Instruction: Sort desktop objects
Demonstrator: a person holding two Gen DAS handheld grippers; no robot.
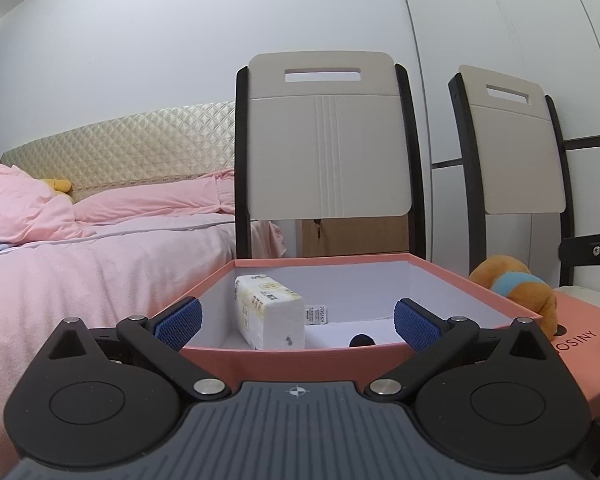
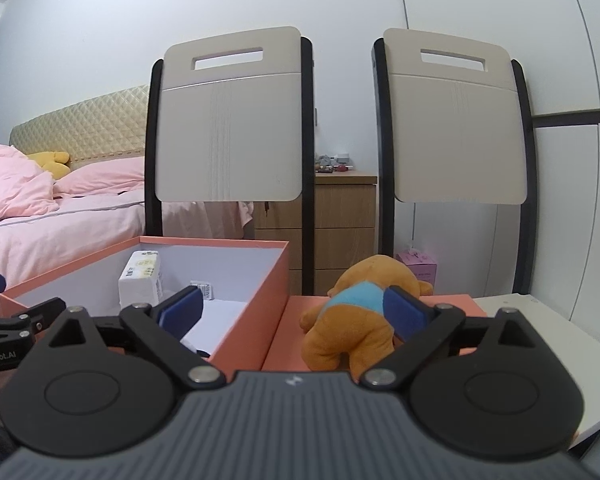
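Both grippers hang spread wide, holding nothing. The left gripper (image 1: 297, 320) faces the open pink box (image 1: 284, 358), where a tissue pack (image 1: 270, 312) stands inside. The right gripper (image 2: 292, 314) faces the plush toy (image 2: 352, 320) lying on the pink lid (image 2: 296, 336) just beside the box, on the table (image 2: 540, 328).

Box (image 1: 300, 364): salmon cardboard, fine ribbed texture outside, matt white paper lining inside. Lid (image 2: 288, 336) under the toy looks like the same matt card. Tissue pack (image 1: 270, 312): glossy plastic wrap, slightly crinkled. Plush bear (image 2: 356, 320): fuzzy orange cloth with a blue cloth band. My left gripper (image 1: 298, 322) and right gripper (image 2: 292, 312): matt black plastic links, bright metal pivot pins, blue pads (image 1: 180, 322) with a gridded rubbery face, grey ribbed body. Chair backs (image 2: 232, 120): smooth beige panels, glossy black frames. Dresser (image 2: 340, 216): wood grain.
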